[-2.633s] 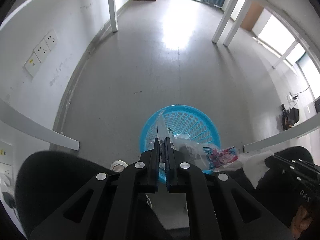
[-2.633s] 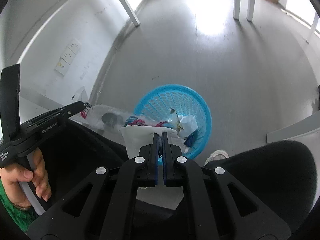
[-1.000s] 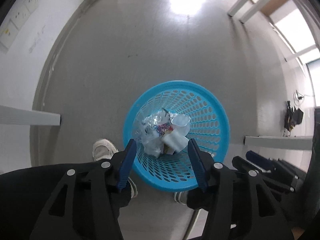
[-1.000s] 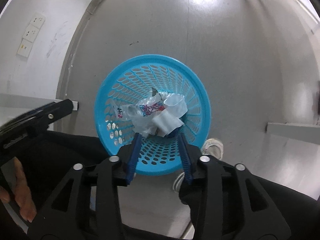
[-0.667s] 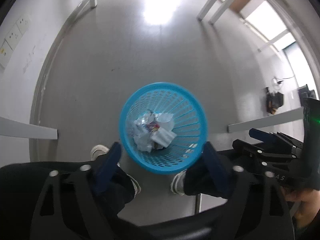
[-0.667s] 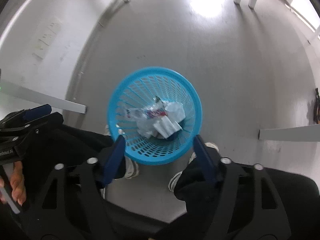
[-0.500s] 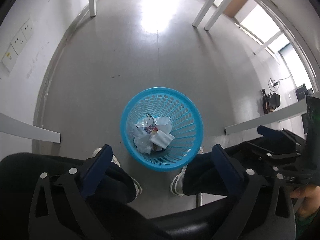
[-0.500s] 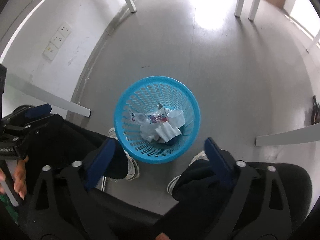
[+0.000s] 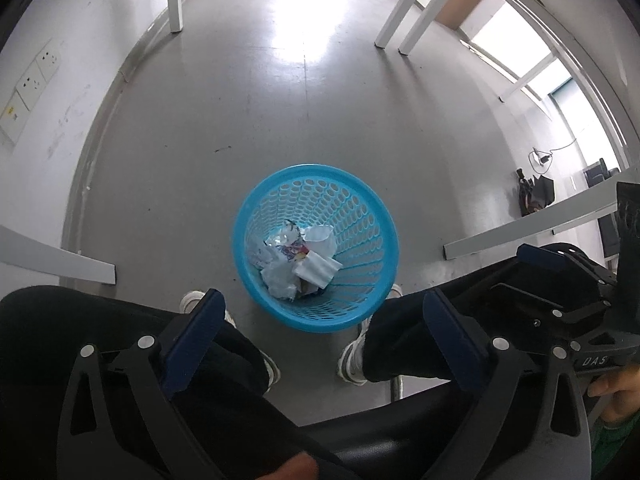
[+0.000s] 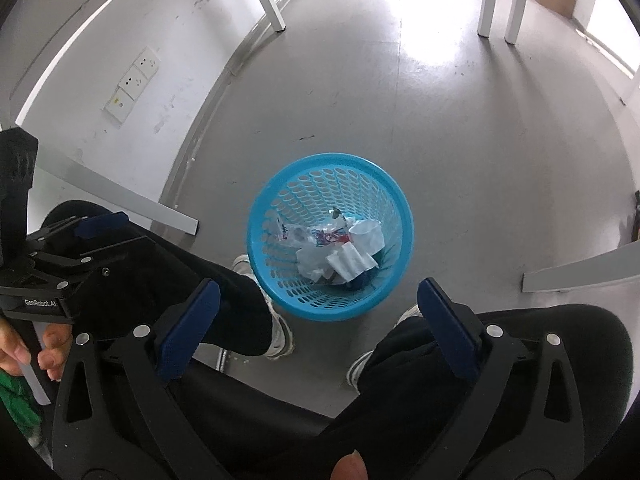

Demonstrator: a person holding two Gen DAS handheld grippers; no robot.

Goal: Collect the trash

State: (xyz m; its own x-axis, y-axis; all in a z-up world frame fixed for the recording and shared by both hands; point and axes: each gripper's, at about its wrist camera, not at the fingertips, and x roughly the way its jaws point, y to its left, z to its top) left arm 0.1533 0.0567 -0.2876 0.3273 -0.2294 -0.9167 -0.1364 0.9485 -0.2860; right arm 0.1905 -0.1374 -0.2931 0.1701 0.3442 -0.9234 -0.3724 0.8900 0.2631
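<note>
"GenRobot.AI" on left gripper; "DAS" on right gripper

Both grippers are chunky black plastic frames with triangular cutouts and round silver screws; left gripper and right gripper have dark blue finger pads. White "GenRobot.AI" lettering shows on one. The person wears black trousers, white sneakers, a green sleeve.

Basket: on the floor between my two shoes, just ahead of them.
Trash: piled in the basket bottom.
Wall sockets: on the wall, left of basket.
Table legs: far behind basket.
</note>
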